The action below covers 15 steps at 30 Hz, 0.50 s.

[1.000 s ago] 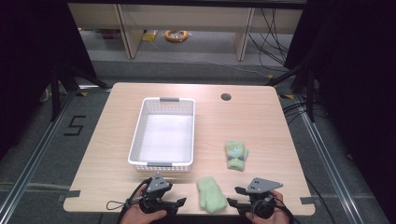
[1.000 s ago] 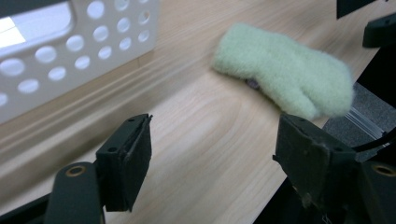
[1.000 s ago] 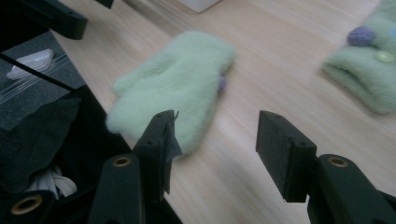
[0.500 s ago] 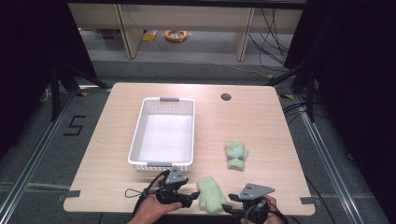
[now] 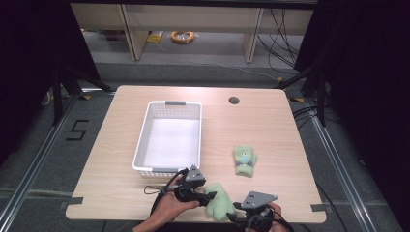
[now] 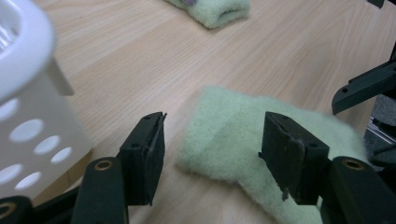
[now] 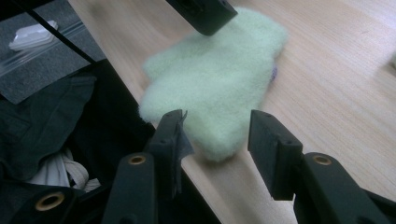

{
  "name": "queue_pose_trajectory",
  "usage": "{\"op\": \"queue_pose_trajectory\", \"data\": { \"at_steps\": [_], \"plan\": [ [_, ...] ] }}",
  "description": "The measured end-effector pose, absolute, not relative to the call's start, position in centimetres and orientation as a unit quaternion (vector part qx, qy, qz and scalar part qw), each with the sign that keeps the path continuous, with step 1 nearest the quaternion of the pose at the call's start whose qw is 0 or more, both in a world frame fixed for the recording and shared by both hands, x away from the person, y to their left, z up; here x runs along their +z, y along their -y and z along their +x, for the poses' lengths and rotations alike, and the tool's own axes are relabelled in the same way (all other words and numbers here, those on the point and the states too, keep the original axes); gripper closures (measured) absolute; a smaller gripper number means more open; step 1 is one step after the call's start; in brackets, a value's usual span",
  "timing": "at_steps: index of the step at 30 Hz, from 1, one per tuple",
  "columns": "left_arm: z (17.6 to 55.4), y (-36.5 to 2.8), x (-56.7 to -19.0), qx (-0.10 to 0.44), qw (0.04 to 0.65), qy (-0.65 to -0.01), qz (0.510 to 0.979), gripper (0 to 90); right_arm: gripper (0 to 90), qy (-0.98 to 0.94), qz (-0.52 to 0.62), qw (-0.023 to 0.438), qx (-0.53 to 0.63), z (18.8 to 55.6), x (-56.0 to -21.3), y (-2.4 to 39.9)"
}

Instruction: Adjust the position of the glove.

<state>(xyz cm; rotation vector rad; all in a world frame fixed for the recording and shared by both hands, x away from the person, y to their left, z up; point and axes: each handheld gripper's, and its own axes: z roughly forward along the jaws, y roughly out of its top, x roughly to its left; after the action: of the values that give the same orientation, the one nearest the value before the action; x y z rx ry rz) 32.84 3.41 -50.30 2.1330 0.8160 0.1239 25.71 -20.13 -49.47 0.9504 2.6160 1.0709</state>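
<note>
pale green fuzzy mitten flat on the wooden table at its near edge, just in front of the white perforated basket, one end at or slightly past the table edge in the right gripper view. left gripper released, jaws spread on either side of the mitten's end without closing on it; right gripper likewise released, jaws apart at the mitten's near edge. second green mitten farther right on the table, well apart from the first.
</note>
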Motion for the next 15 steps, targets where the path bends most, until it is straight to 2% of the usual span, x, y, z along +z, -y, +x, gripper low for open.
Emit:
{"op": "queue_pose_trajectory", "data": {
  "at_steps": [5,13,15],
  "plan": [
    [33.09,-2.88,-50.87,0.035,0.416,-0.334,0.845,42.3,59.3,-0.875,0.321,0.077,0.355,26.19,-49.87,20.01],
    [32.69,-3.14,-50.72,0.028,0.396,-0.321,0.860,55.7,74.8,-0.867,0.333,0.075,0.362,26.55,-50.24,20.39],
    [32.62,-3.26,-50.59,0.031,0.398,-0.318,0.860,61.4,77.8,-0.865,0.340,0.066,0.362,26.49,-50.15,20.54]
  ]
}}
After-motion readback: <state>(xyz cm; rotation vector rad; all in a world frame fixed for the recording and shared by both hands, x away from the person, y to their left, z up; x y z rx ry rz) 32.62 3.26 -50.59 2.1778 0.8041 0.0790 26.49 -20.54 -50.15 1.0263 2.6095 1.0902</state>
